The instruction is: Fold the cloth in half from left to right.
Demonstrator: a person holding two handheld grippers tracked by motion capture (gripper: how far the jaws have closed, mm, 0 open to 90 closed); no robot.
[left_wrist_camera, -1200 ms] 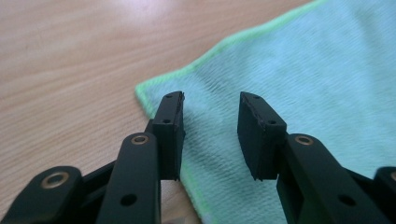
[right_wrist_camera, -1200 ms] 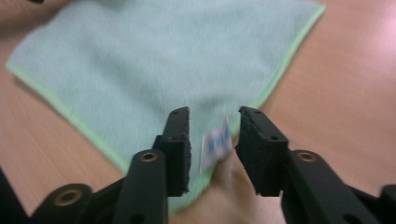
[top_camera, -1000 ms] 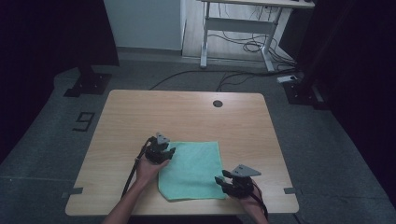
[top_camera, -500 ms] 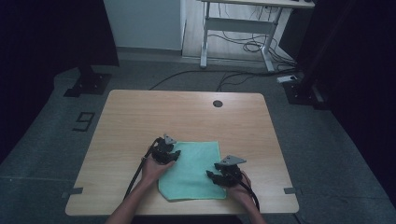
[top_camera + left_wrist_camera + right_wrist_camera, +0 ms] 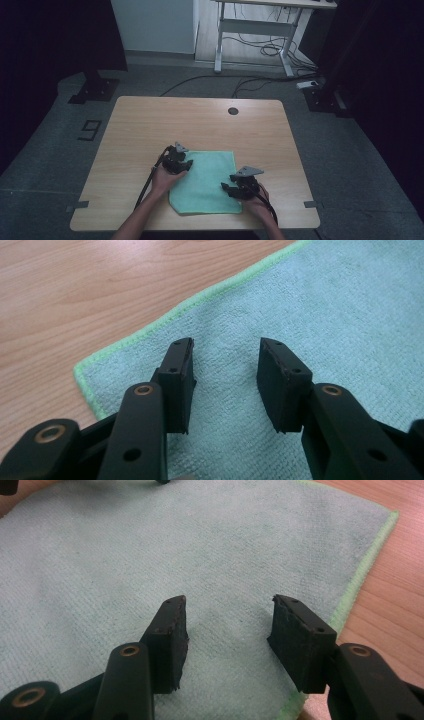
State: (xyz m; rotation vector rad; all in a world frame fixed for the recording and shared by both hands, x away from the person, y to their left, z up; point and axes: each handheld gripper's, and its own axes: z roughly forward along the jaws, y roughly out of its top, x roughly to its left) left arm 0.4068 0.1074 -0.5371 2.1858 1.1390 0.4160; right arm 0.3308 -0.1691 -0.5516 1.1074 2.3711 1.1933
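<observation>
both forearms come in from the near edge of the desk [image 5: 150,125], bent slightly inward, each hand wrapped round its tool. the left claw [image 5: 178,161] sits at the far left corner of the green cloth [image 5: 207,180], tipped forward and down onto it. the right claw [image 5: 234,189] sits at the cloth's near right side, angled leftward across the fabric, its grey plate tilted up behind it.

the cloth lies flat on the near half of the desk, between the two hands, its near left corner cut off at a slant. its near edge runs close to the desk's near edge. the far half of the desk is bare wood apart from a small dark round hole [image 5: 233,110], and there is open wood to the left and right of the cloth.

the left gripper view shows what the high view cannot: the left claw [image 5: 226,365] is released, jaws spread with cloth [image 5: 325,305] showing between them, close to the bright green hem at the corner, with wood beyond. the right gripper view shows the right claw [image 5: 227,625] also released, jaws apart over the cloth [image 5: 150,545], the right-hand jaw close to the hemmed edge and wood just past it. whether the tips touch the fabric cannot be told.
</observation>
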